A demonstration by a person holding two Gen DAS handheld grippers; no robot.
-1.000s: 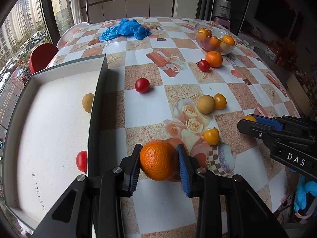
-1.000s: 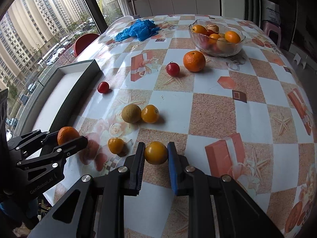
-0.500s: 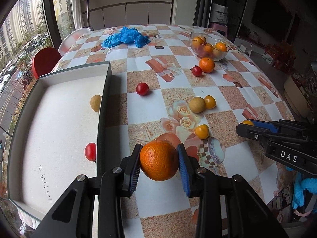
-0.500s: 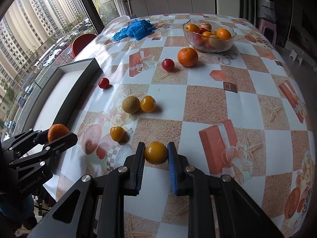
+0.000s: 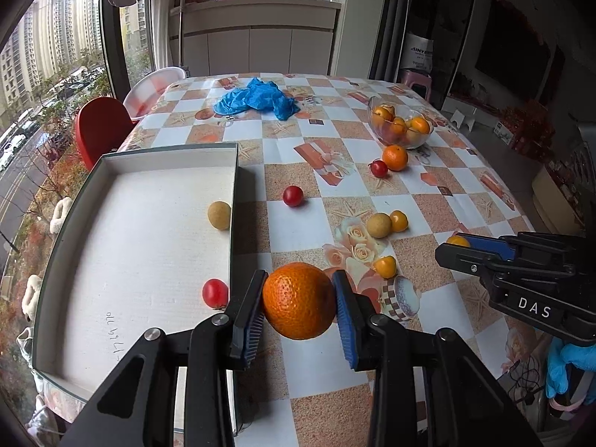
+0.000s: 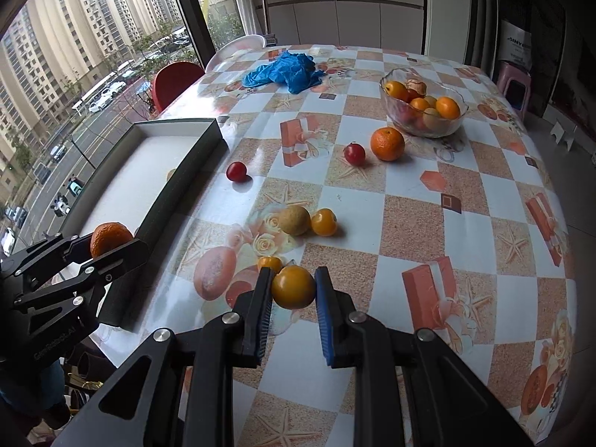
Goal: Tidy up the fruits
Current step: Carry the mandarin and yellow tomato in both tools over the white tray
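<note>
My left tool (image 5: 298, 307) clamps a dimpled orange (image 5: 298, 301) above the glossy checkered counter (image 5: 439, 205), beside the white-lined tray (image 5: 130, 246); my right tool (image 6: 293, 288) pinches a smooth yellow fruit (image 6: 293, 287).

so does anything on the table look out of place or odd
Yes: a crumpled pile of blue gloves lies at the far end of the table, the only non-fruit clutter. Loose fruit is scattered outside the glass bowl and the box.
</note>
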